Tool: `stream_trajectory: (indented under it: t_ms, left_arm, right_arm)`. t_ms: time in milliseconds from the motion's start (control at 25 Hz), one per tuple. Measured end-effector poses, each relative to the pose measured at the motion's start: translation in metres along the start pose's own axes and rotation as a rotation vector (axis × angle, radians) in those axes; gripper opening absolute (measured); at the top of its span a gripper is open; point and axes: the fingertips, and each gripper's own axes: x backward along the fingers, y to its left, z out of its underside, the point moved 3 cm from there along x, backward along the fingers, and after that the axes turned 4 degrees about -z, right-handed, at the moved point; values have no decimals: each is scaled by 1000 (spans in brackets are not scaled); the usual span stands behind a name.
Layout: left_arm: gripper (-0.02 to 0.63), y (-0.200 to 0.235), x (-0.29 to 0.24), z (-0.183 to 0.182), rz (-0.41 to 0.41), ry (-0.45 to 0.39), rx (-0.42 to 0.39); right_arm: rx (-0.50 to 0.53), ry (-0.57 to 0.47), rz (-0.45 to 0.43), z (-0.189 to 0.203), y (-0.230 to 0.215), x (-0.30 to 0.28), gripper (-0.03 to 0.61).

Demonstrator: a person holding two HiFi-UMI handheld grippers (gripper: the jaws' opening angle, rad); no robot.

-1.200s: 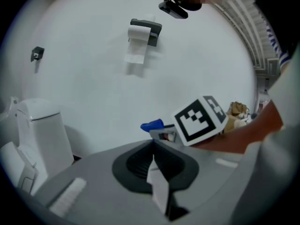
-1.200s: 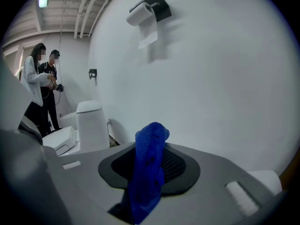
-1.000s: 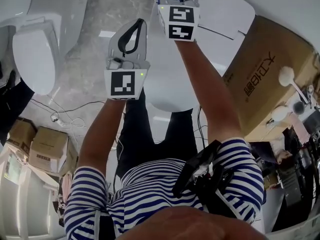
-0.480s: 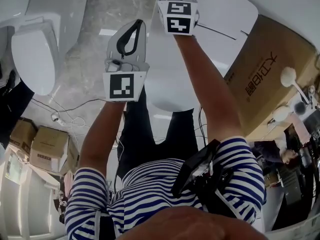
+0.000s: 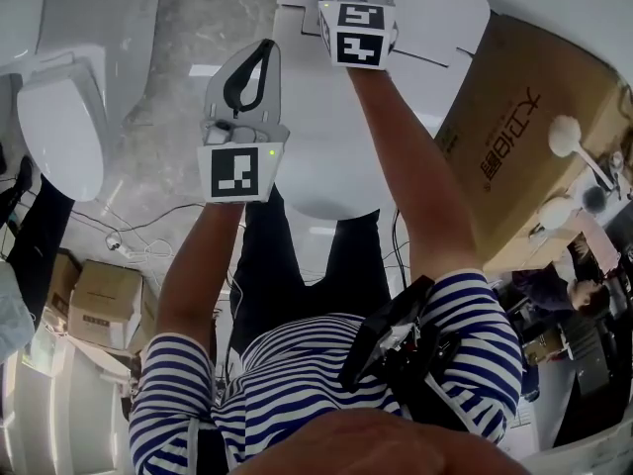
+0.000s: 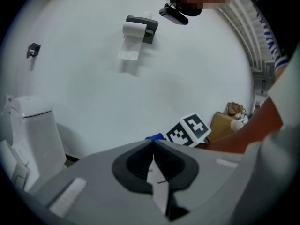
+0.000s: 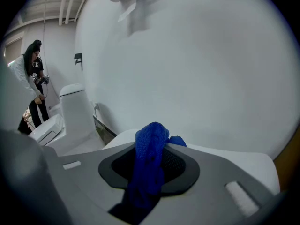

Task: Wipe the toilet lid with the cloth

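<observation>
The right gripper [image 7: 151,159] has its jaws clamped on a blue cloth [image 7: 146,184], which bunches up between them and pokes out past the tips. The left gripper [image 6: 153,161] has its jaws pressed together with nothing between them, and it is held in the air just left of the right one. The cloth is held up at the far end of the white toilet lid [image 5: 315,156], close to the tank [image 5: 435,18]; whether it touches the toilet I cannot tell. The lid is smooth, white and closed. It lies below both outstretched arms. A big cardboard box [image 5: 524,127] stands just right of the toilet, and a second white toilet [image 5: 59,117] sits well off to the left on the grey stone floor [image 5: 198,57]. A toilet roll holder [image 6: 139,29] hangs on the white wall, and another person [image 7: 33,78] stands further off.
</observation>
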Motion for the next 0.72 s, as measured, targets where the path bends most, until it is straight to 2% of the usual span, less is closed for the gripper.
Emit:
stream_trajectory:
  t_ms: [720]
  left_arm:
    - [2, -157, -51, -5, 168, 17, -52]
  right_arm:
    - [-148, 17, 197, 72, -189, 94, 118]
